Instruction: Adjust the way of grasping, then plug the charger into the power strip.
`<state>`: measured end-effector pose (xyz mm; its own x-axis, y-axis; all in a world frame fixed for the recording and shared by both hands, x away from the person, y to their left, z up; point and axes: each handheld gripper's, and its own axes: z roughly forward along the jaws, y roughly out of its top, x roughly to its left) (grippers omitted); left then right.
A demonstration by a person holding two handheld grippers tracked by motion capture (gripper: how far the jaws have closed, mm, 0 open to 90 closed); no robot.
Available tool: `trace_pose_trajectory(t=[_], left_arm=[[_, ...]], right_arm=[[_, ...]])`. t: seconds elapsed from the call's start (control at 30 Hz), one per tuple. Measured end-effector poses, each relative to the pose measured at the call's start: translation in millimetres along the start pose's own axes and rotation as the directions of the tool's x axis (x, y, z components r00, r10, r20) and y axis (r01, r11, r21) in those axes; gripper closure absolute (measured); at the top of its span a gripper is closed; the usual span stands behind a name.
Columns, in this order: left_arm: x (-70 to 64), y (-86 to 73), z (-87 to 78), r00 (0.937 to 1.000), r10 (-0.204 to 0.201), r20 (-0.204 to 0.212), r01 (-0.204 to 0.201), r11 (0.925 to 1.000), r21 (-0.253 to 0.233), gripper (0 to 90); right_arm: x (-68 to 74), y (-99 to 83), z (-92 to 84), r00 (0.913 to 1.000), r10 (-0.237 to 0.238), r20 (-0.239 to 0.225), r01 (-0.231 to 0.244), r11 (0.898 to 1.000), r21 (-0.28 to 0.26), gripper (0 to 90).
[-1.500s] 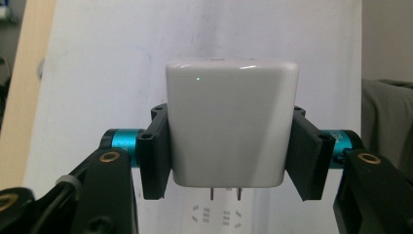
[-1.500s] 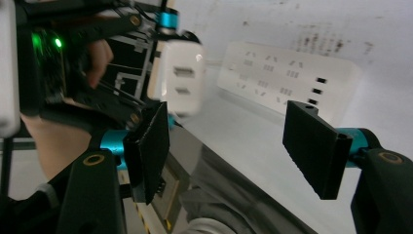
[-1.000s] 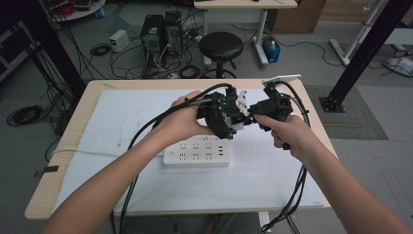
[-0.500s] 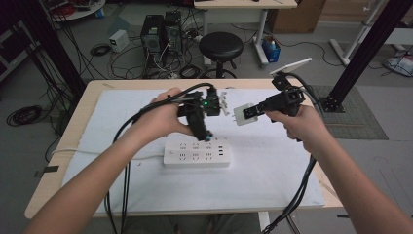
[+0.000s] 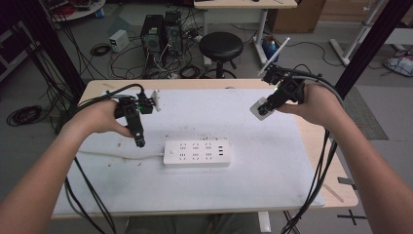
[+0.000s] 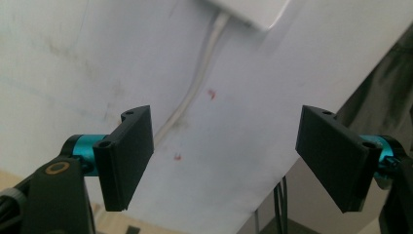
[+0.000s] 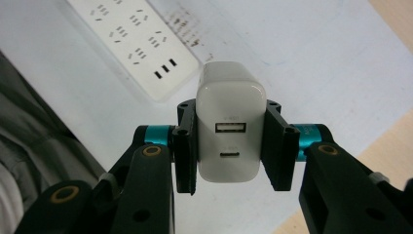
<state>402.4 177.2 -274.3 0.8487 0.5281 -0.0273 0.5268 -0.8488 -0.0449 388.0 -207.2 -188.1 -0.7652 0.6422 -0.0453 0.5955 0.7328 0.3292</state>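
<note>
A white USB charger (image 7: 231,129) with two ports facing the camera sits between the pads of my right gripper (image 7: 231,146), which is shut on it. In the high view that gripper (image 5: 265,106) holds the charger (image 5: 258,109) above the table's right side. My left gripper (image 5: 139,142) points down over the table's left part, beside the white power strip (image 5: 196,153). Its jaws have just been opening; in the left gripper view they (image 6: 234,161) stand wide apart with nothing between them, above the strip's white cord (image 6: 195,87).
The power strip (image 7: 131,44) lies at the middle of the white mat (image 5: 272,161) on the wooden table (image 5: 341,190). Black cables trail from both grippers off the front edge. A stool (image 5: 221,46), computers and cords stand on the floor behind.
The two grippers were together at the table's middle. My left gripper has opened and swung away to the left and down. My right gripper has risen to the right with the charger.
</note>
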Motion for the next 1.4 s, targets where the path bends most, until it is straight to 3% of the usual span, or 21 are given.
trace_pose_trajectory(t=[0.03, 0.23, 0.5, 0.6, 0.67, 0.8, 0.9, 0.93, 0.97, 1.07, 1.1, 1.13, 1.17, 1.2, 1.23, 1.3, 1.33, 1.4], left_arm=[[3.3, -4.9, 0.2, 0.9999, -0.014, 0.002, 0.014, 0.9998, -0.014, 21.6], [9.7, -20.2, -13.7, 0.9986, -0.049, -0.019, 0.047, 0.9944, -0.094, 21.6], [1.4, -23.4, -23.1, 0.9986, -0.025, -0.046, 0.019, 0.992, -0.125, 21.6], [-1.2, -23.9, -28.0, 0.9986, -0.014, -0.051, 0.007, 0.9914, -0.131, 21.6], [-0.8, -24.9, -30.8, 0.9985, -0.014, -0.052, 0.007, 0.9897, -0.143, 21.6], [-1.1, -27.2, -31.5, 0.9983, -0.014, -0.056, 0.006, 0.9892, -0.147, 21.6], [-2.4, -27.7, -29.1, 0.9986, -0.015, -0.051, 0.007, 0.9884, -0.151, 21.6], [-3.6, -27.8, -27.7, 0.9985, -0.017, -0.051, 0.009, 0.9884, -0.152, 21.6], [-4.9, -27.8, -26.4, 0.9985, -0.015, -0.053, 0.007, 0.9885, -0.151, 21.6], [-9.6, -27.5, -22.6, 0.9987, 0.002, -0.051, -0.01, 0.9892, -0.146, 21.6], [-11.6, -27.4, -21.8, 0.9986, 0.007, -0.053, -0.015, 0.9894, -0.144, 21.6], [-13.7, -27.3, -20.7, 0.9986, 0.01, -0.051, -0.017, 0.9888, -0.148, 21.6], [-15.9, -27.3, -19.8, 0.9988, 0.015, -0.048, -0.022, 0.9882, -0.151, 21.6], [-17.6, -27.3, -19.0, 0.9986, 0.023, -0.048, -0.03, 0.9881, -0.151, 21.6], [-19.2, -27.3, -18.0, 0.9984, 0.025, -0.05, -0.033, 0.988, -0.151, 21.6], [-22.2, -27.7, -15.8, 0.9983, 0.033, -0.047, -0.04, 0.9879, -0.15, 21.6], [-23.3, -28.1, -14.6, 0.9983, 0.036, -0.045, -0.043, 0.9877, -0.15, 21.6], [-24.9, -29.0, -12.2, 0.9981, 0.037, -0.049, -0.044, 0.9881, -0.148, 21.6]], right_arm=[[-1.6, 0.6, 2.1, 0.9996, -0.023, 0.013, 0.023, 0.999, 0.025, 62.1], [-1.6, 3.5, 4.7, 0.9992, -0.034, 0.022, 0.033, 0.999, 0.04, 62.1], [5.3, 9.1, 3.0, 0.9987, -0.047, 0.019, 0.046, 0.998, 0.033, 62.1], [5.8, 13.2, 4.8, 0.9962, -0.087, 0.012, 0.086, 0.996, 0.023, 62.1], [5.4, 15.8, 7.1, 0.9967, -0.081, 0.007, 0.081, 0.996, 0.026, 62.1], [5.4, 23.5, 18.0, 0.9873, -0.159, 0.007, 0.159, 0.987, 0.014, 62.1], [8.1, 32.7, 30.7, 0.9822, -0.188, -0.007, 0.188, 0.982, 0.013, 62.1], [13.0, 40.2, 43.1, 0.972, -0.235, -0.01, 0.235, 0.972, 0.025, 62.1], [13.0, 40.2, 43.1, 0.972, -0.235, -0.01, 0.235, 0.972, 0.025, 62.1], [27.0, 51.4, 66.8, 0.9431, -0.331, -0.027, 0.333, 0.941, 0.058, 62.1], [33.3, 54.8, 75.4, 0.9297, -0.367, -0.03, 0.368, 0.927, 0.071, 62.1], [45.4, 61.7, 93.8, 0.903, -0.427, -0.051, 0.43, 0.898, 0.098, 62.1], [45.4, 61.7, 93.8, 0.903, -0.427, -0.051, 0.43, 0.898, 0.098, 62.1], [51.0, 64.9, 102.5, 0.8904, -0.451, -0.059, 0.455, 0.883, 0.114, 62.1], [56.5, 67.9, 111.0, 0.8773, -0.475, -0.066, 0.48, 0.867, 0.133, 62.1], [70.4, 76.0, 135.5, 0.8396, -0.537, -0.078, 0.543, 0.823, 0.168, 62.1], [70.4, 76.0, 135.5, 0.8396, -0.537, -0.078, 0.543, 0.823, 0.168, 62.1], [76.1, 80.1, 148.5, 0.8197, -0.558, -0.13, 0.573, 0.803, 0.165, 62.1]])
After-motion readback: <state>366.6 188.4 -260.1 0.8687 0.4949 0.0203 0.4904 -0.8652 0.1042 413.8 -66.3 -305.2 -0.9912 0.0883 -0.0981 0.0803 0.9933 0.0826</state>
